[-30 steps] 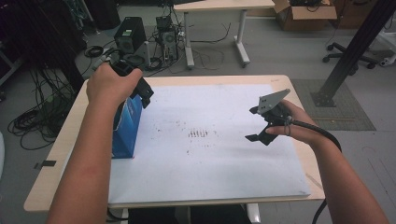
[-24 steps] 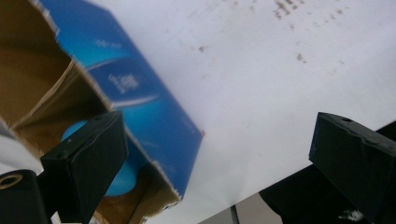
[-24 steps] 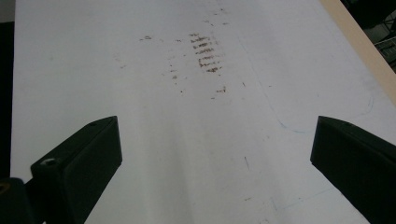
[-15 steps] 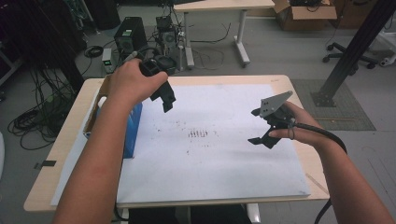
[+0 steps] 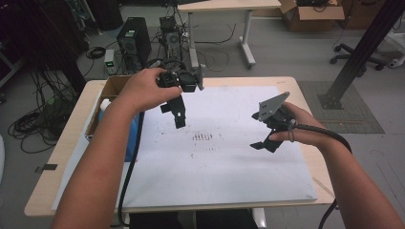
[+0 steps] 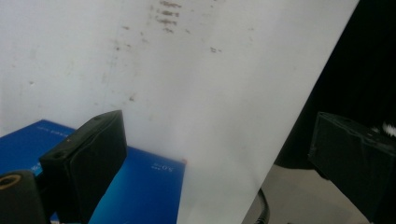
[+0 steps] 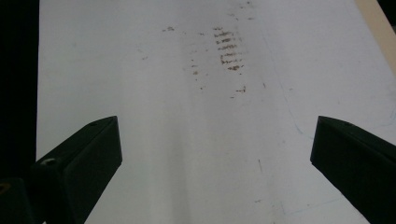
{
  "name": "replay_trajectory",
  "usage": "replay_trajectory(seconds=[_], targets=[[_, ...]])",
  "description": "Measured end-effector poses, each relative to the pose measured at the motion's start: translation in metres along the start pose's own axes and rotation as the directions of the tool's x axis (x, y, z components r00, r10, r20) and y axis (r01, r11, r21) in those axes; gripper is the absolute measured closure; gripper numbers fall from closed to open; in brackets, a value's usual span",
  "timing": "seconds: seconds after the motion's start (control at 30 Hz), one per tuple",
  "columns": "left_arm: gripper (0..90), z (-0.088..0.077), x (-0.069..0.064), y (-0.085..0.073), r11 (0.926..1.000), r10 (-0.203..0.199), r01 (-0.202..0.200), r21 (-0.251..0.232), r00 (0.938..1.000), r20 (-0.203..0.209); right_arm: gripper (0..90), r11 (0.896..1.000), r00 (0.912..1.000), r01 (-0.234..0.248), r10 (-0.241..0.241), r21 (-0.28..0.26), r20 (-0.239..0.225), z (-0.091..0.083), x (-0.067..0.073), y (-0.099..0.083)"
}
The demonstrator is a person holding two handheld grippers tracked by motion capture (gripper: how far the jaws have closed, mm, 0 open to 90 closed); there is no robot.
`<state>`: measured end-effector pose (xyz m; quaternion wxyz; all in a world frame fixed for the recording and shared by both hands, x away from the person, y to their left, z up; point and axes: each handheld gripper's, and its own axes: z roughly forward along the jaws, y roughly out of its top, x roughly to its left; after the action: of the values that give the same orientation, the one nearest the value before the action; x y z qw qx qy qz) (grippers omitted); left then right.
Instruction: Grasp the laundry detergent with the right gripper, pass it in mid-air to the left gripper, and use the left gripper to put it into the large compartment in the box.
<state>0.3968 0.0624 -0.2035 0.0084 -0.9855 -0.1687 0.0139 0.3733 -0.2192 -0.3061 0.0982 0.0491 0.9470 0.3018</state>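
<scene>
My left gripper (image 5: 173,113) hangs above the left part of the white sheet (image 5: 215,162), jaws pointing down and open with nothing between them. In the left gripper view, the left gripper (image 6: 219,163) looks down on the sheet (image 6: 187,84) and a blue box (image 6: 140,182) at the lower left. That blue box (image 5: 132,138) stands at the sheet's left edge, partly hidden by the left forearm. My right gripper (image 5: 265,138) is held over the right side of the sheet, open and empty. In its own view, the right gripper (image 7: 215,163) faces the brown smudges (image 7: 228,46).
An open cardboard box (image 5: 112,88) sits at the table's back left corner with a white object (image 5: 105,103) in it. The wooden table edge (image 5: 310,143) runs along the right. Beyond the table are computer towers (image 5: 132,38), cables and another desk.
My left gripper has risen from the blue box at the left edge and moved right, over the sheet. The right gripper has barely moved.
</scene>
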Motion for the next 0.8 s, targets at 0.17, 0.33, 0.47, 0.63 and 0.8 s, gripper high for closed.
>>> replay_trajectory(seconds=[0.17, 0.33, 0.47, 0.63, 0.8], targets=[[4.8, 0.006, -0.001, 0.0, 0.9981, 0.057, -0.057, 0.022, 0.998, 0.027, 2.3, 0.999, 0.9997, 0.019, -0.018, 0.037, -0.014, 0.001, -0.001, 0.006], [5.1, 0.012, -0.001, -0.002, 0.9945, 0.098, -0.1, 0.034, 0.9944, 0.039, 2.3, 0.998, 0.9996, 0.016, -0.014, 0.063, -0.026, 0.001, -0.01, 0.012], [4.9, 0.014, 0.001, -0.002, 0.9925, 0.113, -0.115, 0.042, 0.9922, 0.053, 2.4, 0.997, 0.9993, 0.019, -0.017, 0.08, -0.032, 0.004, -0.016, 0.015], [4.9, 0.017, 0.007, -0.001, 0.9931, 0.102, -0.105, 0.051, 0.9931, 0.056, 2.5, 0.996, 0.999, 0.028, -0.025, 0.086, -0.038, 0.007, -0.021, 0.019], [4.9, 0.02, 0.009, 0.0, 0.9924, 0.105, -0.109, 0.057, 0.9925, 0.062, 2.5, 0.995, 0.9987, 0.031, -0.027, 0.094, -0.042, 0.01, -0.023, 0.019]])
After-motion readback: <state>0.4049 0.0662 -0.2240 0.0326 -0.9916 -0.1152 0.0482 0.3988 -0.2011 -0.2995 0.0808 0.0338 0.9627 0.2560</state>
